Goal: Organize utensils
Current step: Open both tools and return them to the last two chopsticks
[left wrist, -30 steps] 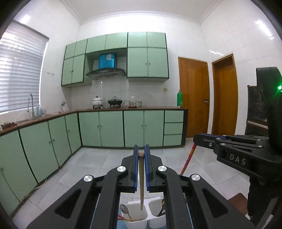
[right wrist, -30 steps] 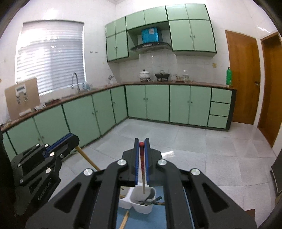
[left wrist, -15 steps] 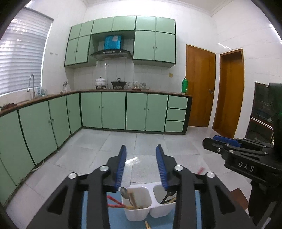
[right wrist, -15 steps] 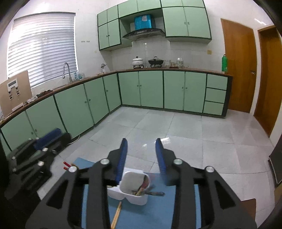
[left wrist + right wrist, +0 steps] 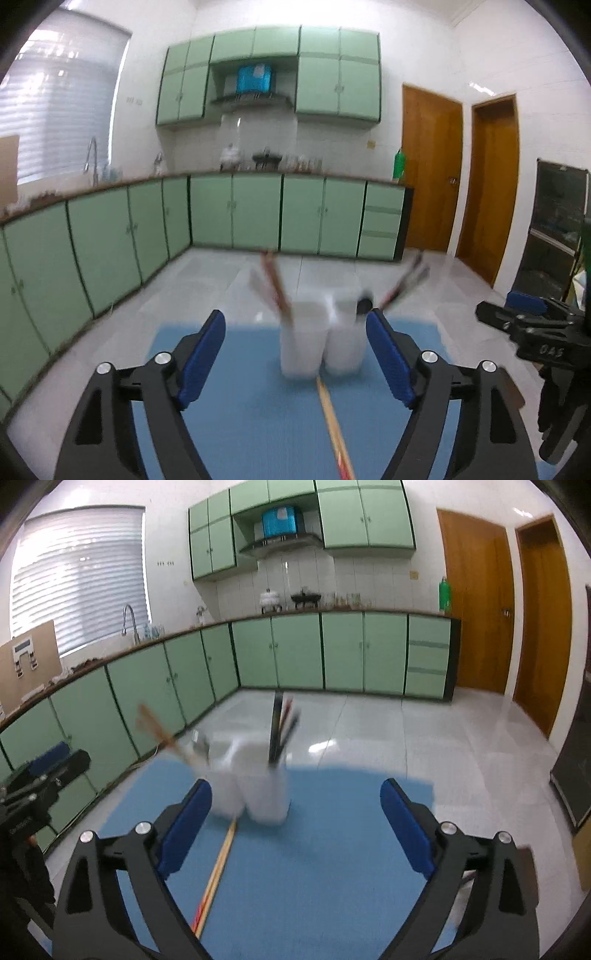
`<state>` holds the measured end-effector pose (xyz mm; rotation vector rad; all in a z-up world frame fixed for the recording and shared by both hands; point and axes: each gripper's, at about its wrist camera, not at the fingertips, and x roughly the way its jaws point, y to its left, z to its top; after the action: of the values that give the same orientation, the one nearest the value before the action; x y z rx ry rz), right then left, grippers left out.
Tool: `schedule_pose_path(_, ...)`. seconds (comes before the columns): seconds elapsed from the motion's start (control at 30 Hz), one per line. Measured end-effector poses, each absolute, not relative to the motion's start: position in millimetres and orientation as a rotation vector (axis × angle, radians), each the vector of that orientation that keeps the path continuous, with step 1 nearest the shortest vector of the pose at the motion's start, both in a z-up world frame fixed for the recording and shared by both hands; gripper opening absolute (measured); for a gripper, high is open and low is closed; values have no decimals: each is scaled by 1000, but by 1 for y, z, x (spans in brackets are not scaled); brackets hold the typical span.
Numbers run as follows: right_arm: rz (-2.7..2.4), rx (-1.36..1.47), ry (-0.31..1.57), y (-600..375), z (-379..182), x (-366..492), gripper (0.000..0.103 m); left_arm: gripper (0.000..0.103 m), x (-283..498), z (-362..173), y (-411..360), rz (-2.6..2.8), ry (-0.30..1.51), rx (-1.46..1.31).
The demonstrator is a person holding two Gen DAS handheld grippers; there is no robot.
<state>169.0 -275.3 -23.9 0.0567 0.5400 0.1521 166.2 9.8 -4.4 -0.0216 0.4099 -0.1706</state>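
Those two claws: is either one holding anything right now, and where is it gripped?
Nothing is held. The left claw and the right claw are both opening, with no utensil between their blue pads.

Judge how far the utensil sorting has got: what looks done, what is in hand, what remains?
Done: utensils stand in both cups of the white holder, wooden ones in one, dark-handled ones in the other. In hand: nothing; the left gripper and right gripper are opening with nothing held. Left: the chopsticks lying on the blue mat.
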Motion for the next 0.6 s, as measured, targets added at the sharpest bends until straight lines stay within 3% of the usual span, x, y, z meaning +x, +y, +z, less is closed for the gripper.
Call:
schedule_pose_path(0.3, 138, 56, 683, -244, -113, 118, 94, 78, 127, -121, 37, -73, 674, -3)
schedule_pose_path(0.6, 121, 53, 777, -223, -162, 109, 94, 78, 114, -164, 41, -61, 814, 17)
